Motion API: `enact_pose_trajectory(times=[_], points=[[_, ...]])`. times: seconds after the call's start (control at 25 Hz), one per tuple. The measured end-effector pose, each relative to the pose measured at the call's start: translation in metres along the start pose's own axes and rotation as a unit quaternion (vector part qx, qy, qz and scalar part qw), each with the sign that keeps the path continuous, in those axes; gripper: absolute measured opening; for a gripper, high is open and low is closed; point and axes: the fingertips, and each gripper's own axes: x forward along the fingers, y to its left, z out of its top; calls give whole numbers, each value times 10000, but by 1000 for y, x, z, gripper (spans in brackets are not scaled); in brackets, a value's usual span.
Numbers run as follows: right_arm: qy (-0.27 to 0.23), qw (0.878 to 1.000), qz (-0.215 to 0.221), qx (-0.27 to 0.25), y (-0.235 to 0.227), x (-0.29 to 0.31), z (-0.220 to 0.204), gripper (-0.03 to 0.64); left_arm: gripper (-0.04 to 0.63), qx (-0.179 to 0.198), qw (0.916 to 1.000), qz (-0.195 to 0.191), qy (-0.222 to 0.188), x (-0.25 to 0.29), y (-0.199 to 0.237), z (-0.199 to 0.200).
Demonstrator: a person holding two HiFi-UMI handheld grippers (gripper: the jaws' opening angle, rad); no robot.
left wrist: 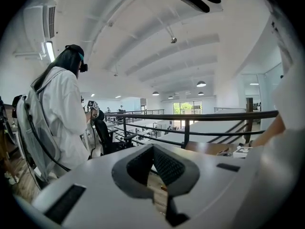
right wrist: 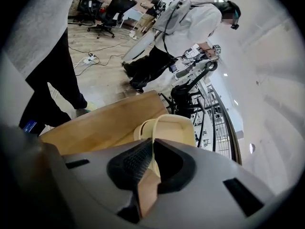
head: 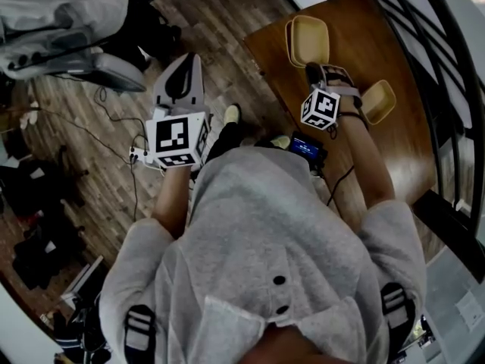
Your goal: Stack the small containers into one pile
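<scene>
Two pale yellow containers (head: 311,38) lie overlapped at the far end of the wooden table (head: 394,150). The upper container (right wrist: 169,128) sits partly on a second one (right wrist: 137,130). My right gripper (head: 312,68) is shut on the upper container's near rim, which shows as a thin wall pinched between the pads (right wrist: 152,144). A third yellow container (head: 379,101) lies alone to the right of that hand. My left gripper (head: 179,82) hangs off the table over the floor. In the left gripper view its jaws (left wrist: 153,149) are shut with nothing between them.
A black railing (left wrist: 190,118) runs along the table's far side. A person in a white coat (left wrist: 52,118) stands to the left. Cables and a power strip (head: 136,154) lie on the wooden floor. A small dark device (head: 307,146) sits at the table's near edge.
</scene>
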Motion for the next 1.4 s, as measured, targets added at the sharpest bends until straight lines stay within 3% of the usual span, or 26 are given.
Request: enact_pose_trajectory(times=[0.44, 0.8, 1.16, 1.4], points=[[-101, 9994, 106, -312, 4, 6, -2, 28, 14, 78, 9999, -70, 9, 5, -11, 5], [68, 9994, 273, -177, 7, 14, -8, 28, 14, 98, 9996, -237, 69, 14, -9, 5], [798, 9936, 222, 773, 14, 15, -36, 28, 14, 142, 9985, -536, 4, 18, -4, 5], [1459, 9706, 33, 1914, 7, 12, -64, 29, 14, 196, 9962, -851, -71, 24, -10, 9]])
